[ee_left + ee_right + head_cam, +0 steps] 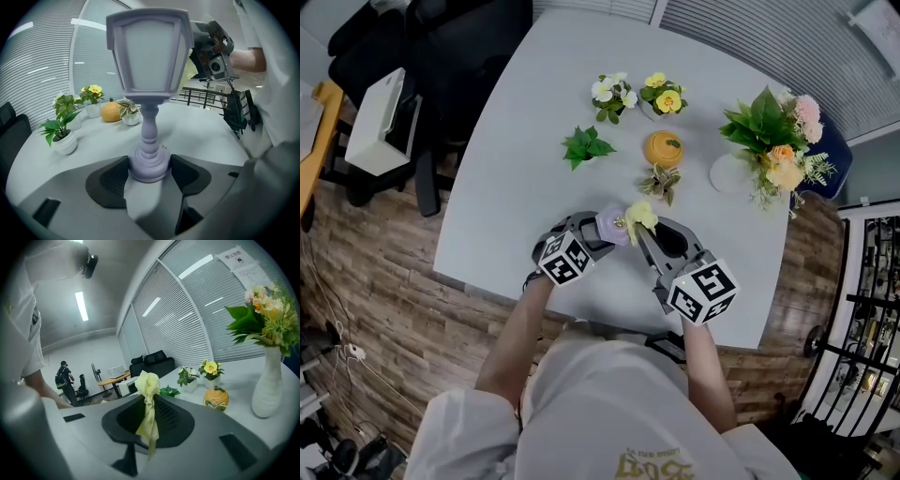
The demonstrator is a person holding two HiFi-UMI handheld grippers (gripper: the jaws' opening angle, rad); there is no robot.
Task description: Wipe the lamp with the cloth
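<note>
Closest to the camera on my left gripper (149, 165) is the round foot of a pale lavender lamp (149, 56). The foot is clamped between the gripper's two dark pads (110, 180). The jaws stand apart by just the width of that foot, with one pad pressed to each side. The lamp rises upright straight ahead of the jaws, from a turned stem to a boxy lantern head with frosted panels. I cannot tell whether the foot rests on the white table (516, 178).

My right gripper (149, 420) has its jaws closed together on a pale yellow cloth (148, 383). A bunched knot of cloth sticks up past the jaw tips, and a thin tail hangs back between the pads. Seen from the head camera, that knot sits right against the lamp's head, between my two grippers.

Ahead and to the left of my left jaws stands a leafy green plant (60, 133) in a small white pot. Farther ahead are an orange pumpkin-shaped jar (111, 111), a small striped-leaf plant (129, 111) just beside it, and a pot of yellow flowers (93, 99). To the right of my right jaws stands a white vase (269, 383) holding a bouquet of green leaves with peach and pink blooms.
</note>
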